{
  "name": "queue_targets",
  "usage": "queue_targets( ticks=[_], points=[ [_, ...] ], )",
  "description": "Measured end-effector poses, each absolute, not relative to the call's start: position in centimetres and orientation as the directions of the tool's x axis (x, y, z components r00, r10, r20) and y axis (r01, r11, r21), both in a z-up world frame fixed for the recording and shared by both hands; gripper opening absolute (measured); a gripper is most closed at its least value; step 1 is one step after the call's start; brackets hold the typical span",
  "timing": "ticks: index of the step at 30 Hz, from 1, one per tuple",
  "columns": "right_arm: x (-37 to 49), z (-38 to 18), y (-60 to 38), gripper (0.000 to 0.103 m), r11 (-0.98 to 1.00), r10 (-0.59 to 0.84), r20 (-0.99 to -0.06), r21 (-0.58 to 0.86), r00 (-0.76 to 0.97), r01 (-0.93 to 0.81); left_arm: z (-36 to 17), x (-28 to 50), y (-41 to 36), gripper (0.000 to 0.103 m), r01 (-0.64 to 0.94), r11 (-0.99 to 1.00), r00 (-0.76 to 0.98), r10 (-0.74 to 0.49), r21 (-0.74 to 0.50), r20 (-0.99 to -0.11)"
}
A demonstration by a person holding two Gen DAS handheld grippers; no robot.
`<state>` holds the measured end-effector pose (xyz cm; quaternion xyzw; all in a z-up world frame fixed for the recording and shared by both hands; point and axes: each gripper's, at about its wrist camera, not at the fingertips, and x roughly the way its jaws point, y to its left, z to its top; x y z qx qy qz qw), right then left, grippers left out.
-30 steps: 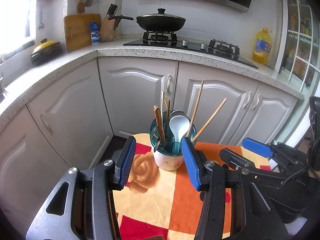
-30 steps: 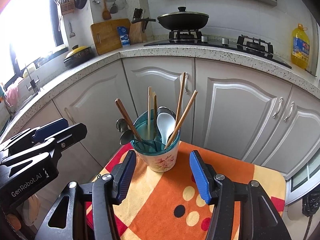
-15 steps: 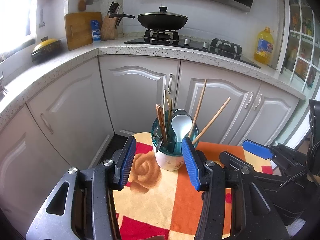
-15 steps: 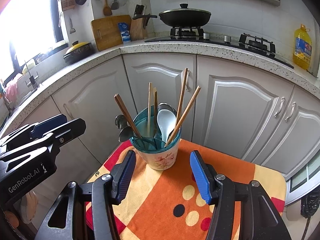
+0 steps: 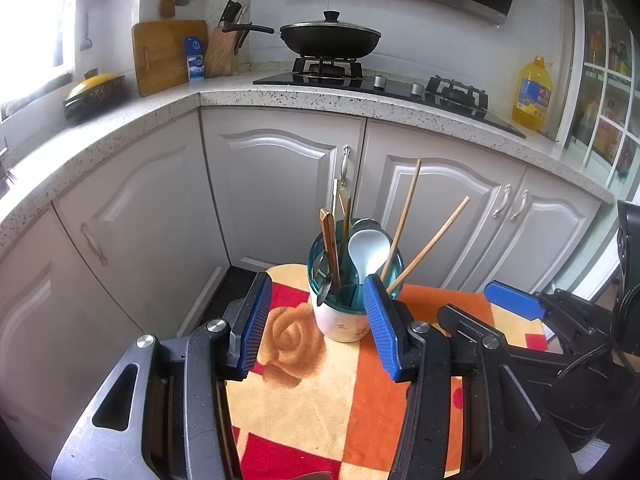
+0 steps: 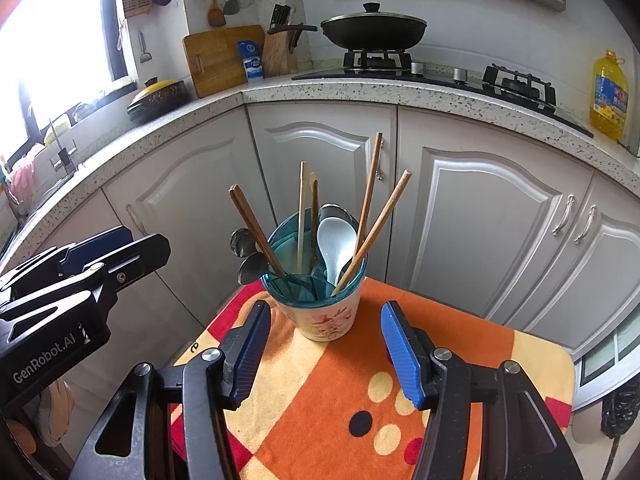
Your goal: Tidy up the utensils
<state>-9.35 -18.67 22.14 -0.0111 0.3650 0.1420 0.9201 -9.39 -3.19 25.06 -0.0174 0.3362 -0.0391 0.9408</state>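
A white floral utensil cup (image 5: 340,322) with a teal insert stands on a small table covered by an orange, yellow and red cloth (image 5: 320,400). It holds several wooden chopsticks (image 5: 406,216), a white spoon (image 5: 366,250) and metal spoons (image 6: 250,266). It also shows in the right wrist view (image 6: 328,318). My left gripper (image 5: 318,320) is open and empty, just in front of the cup. My right gripper (image 6: 322,350) is open and empty, a little short of the cup.
White cabinet doors (image 5: 280,184) stand close behind the table under a speckled counter (image 5: 320,94). A lidded pan (image 5: 330,38) sits on the stove, with an oil bottle (image 5: 534,94) at the right. The table edge (image 6: 560,356) is near at right.
Both grippers have drifted slightly; the cup sits a little lower and nearer in both views. The jaws stay open and nothing was taken hold of.
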Motion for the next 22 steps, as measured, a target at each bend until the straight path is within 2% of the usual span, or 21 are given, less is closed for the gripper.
queue_targets(
  ticks=[22],
  points=[
    [-8.5,20.5,-20.1,0.056,0.962,0.247,-0.702,0.098,0.668,-0.254,23.9,-8.8,-3.0,0.047,0.059,0.996,0.777,-0.084,-0.061,-0.624]
  ],
)
